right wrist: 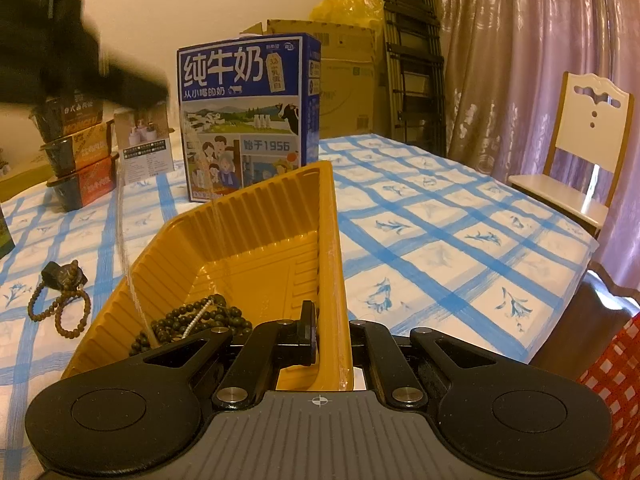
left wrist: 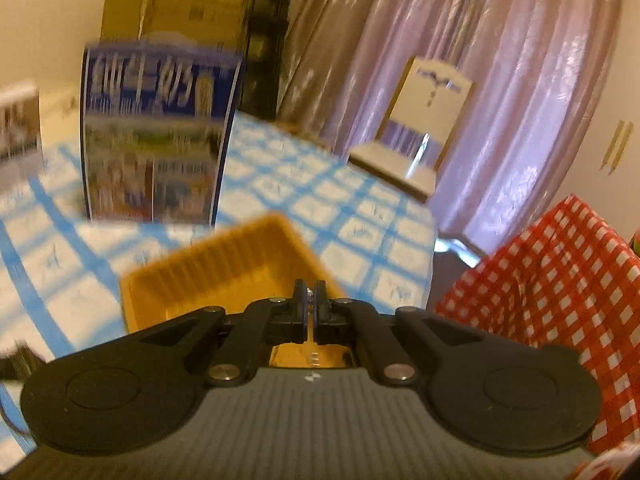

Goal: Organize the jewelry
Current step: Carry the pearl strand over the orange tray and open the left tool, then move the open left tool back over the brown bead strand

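Note:
An orange plastic tray [right wrist: 256, 240] sits tilted on the blue-checked tablecloth. My right gripper [right wrist: 328, 332] is shut on the tray's right wall. Dark bead strings [right wrist: 192, 320] lie in the tray's near corner, and a thin silver chain [right wrist: 124, 248] hangs into it from the blurred left gripper at the upper left. A brown bead bracelet [right wrist: 60, 308] lies on the cloth left of the tray. In the blurred left wrist view, my left gripper [left wrist: 309, 300] is shut on a small silvery piece of the chain above the tray [left wrist: 224, 264].
A blue milk carton [right wrist: 244, 116] stands behind the tray. Stacked food boxes [right wrist: 76, 152] and a small white box [right wrist: 146, 144] stand at the left. A white chair [right wrist: 576, 152] is past the table's right edge. Red checked cloth [left wrist: 560, 292] lies at the right.

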`<act>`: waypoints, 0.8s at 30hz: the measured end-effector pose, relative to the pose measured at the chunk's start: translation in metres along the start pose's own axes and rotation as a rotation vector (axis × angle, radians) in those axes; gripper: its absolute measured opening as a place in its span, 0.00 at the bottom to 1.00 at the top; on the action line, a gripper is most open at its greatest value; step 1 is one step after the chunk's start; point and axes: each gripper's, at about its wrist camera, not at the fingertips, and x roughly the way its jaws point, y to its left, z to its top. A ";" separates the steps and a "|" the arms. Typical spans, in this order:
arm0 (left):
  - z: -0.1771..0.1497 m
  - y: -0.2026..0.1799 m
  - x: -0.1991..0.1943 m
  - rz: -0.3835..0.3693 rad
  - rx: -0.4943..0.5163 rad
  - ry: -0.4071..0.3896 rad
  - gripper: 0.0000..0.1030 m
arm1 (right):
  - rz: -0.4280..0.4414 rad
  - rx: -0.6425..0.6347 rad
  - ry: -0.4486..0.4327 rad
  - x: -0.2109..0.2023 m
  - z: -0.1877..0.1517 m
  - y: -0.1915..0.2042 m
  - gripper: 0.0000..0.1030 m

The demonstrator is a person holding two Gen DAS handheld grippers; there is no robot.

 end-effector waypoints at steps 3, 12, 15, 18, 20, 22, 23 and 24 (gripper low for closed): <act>-0.019 0.012 0.016 -0.009 -0.058 0.072 0.01 | 0.000 -0.001 0.002 0.000 -0.001 -0.001 0.04; -0.041 0.027 0.045 -0.008 -0.125 0.142 0.02 | -0.001 0.000 0.004 0.000 -0.002 -0.001 0.04; -0.034 0.030 0.051 0.000 -0.135 0.116 0.03 | -0.002 0.000 0.006 0.001 -0.002 -0.002 0.04; -0.025 0.029 0.053 0.006 -0.127 0.095 0.08 | -0.003 -0.002 0.006 0.001 -0.002 -0.001 0.04; -0.022 0.029 0.051 0.010 -0.121 0.079 0.14 | -0.002 -0.001 0.007 0.001 -0.002 -0.002 0.04; -0.022 0.030 0.047 0.025 -0.113 0.070 0.17 | -0.003 -0.001 0.008 0.001 -0.003 -0.001 0.04; -0.022 0.032 0.044 0.036 -0.114 0.069 0.19 | -0.003 0.001 0.009 0.001 -0.003 -0.002 0.04; -0.023 0.035 0.041 0.044 -0.120 0.070 0.19 | -0.003 0.002 0.009 0.001 -0.003 -0.002 0.04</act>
